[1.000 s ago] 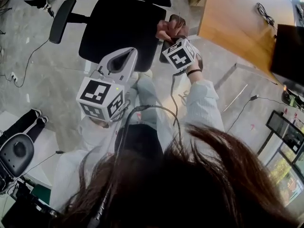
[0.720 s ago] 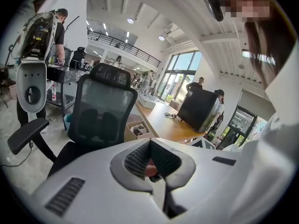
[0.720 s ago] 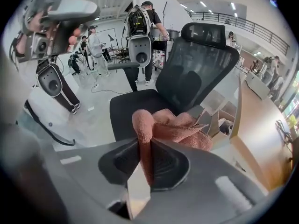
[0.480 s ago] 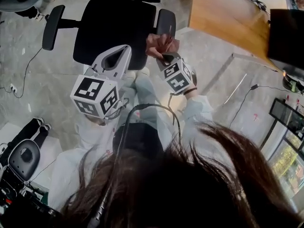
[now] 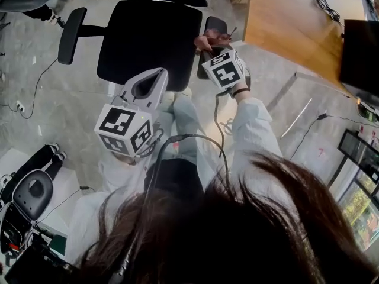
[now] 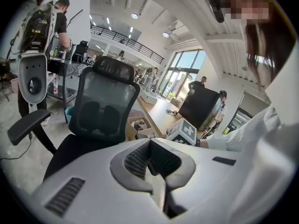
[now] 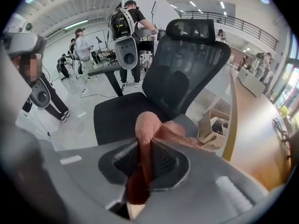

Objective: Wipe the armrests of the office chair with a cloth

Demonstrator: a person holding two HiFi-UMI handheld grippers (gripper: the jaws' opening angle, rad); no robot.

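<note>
- Now the right gripper (image 7: pixel 145 149) has its jaws pinching a pink cloth (image 7: pixel 149 122) (a folded wad sticks out past the tips).
- From the head view, the cloth is at the armrest (image 5: pixel 215 25) on the desk (image 5: pixel 290 22) side of the black chair (image 5: pixel 148 37).
- Left gripper (image 6: pixel 150 149): jaws pressed together on nothing, held back from the seat.

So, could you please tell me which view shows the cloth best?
The right gripper view: the pink cloth sits centre frame, clamped in the right tool. The head view shows only a small bunch of it at the right armrest. The left gripper view misses it.
</note>
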